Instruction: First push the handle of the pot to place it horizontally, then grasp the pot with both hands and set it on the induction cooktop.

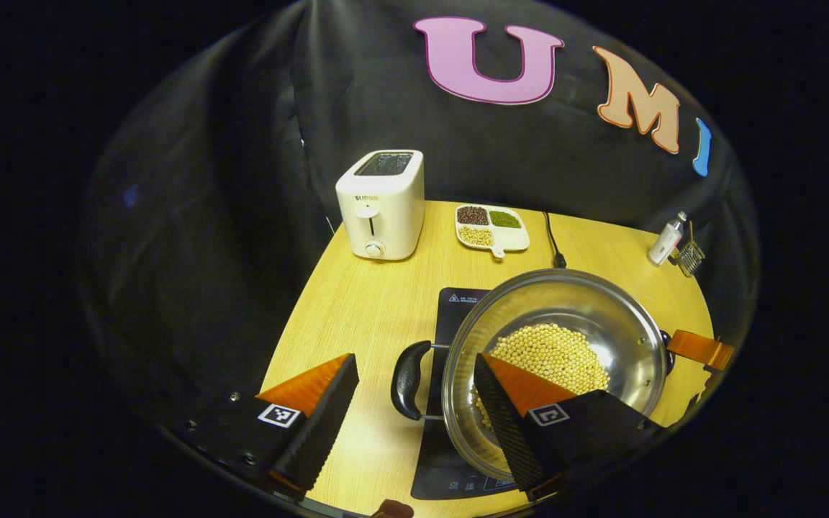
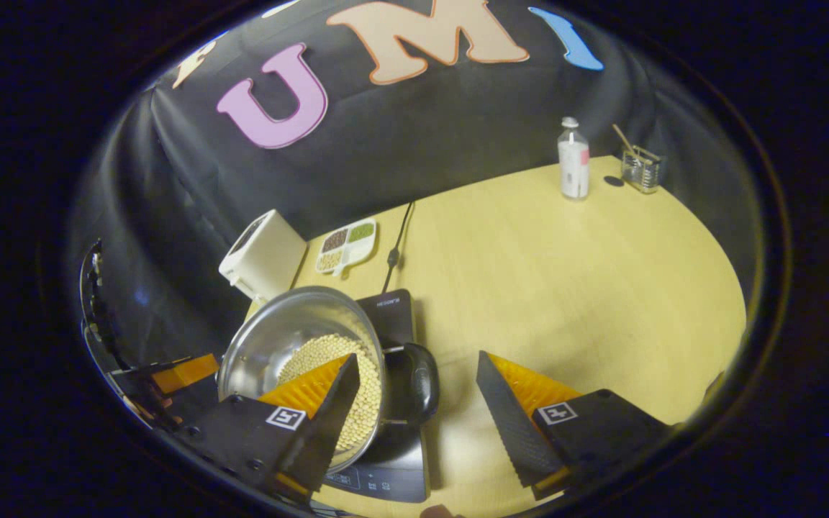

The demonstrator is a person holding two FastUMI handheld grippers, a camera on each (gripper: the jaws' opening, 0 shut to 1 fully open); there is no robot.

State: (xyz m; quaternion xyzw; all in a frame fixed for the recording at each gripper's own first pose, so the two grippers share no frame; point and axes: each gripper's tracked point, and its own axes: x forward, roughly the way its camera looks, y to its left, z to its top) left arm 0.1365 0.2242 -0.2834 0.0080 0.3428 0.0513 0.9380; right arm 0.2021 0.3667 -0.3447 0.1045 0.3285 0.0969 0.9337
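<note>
- Across the pale yellow wood-grain counter [image 1: 371, 309], black cloth hangs as the booth's wall on the far side and wraps round the left, where the room falls into dim shadow.
- Toward the back of the counter in the left gripper view stands a white boxy two-slot toaster [image 1: 381, 203], and just to its right lies a white divided dish of dark, green and pale beans [image 1: 492, 229].
- A black power cord [image 1: 553, 241] runs from the back edge toward the flat black glass induction cooktop [image 1: 458, 302].
- At the far right of the counter, in the right gripper view, a small white bottle with a clear cap [image 2: 573, 159] stands near a little clear holder with sticks in it [image 2: 642, 170]; the broad stretch of counter in front of them is bare wood.
- The round stainless-steel pot holding yellow soybeans [image 1: 555, 352] sits over the cooktop, covering most of it, its two black loop handles [image 1: 409, 379] pointing out left and right.
- The left hand-held gripper [image 1: 414, 403] is spread wide, its fingers straddling the pot's near-side handle without touching it; one finger lies over the counter, the other over the pot's rim.
- The right hand-held gripper [image 2: 414, 399] is likewise wide apart around the opposite handle, gripping nothing.
- An orange finger [image 1: 699, 349] of the right one shows beyond the pot's far handle in the left gripper view.
</note>
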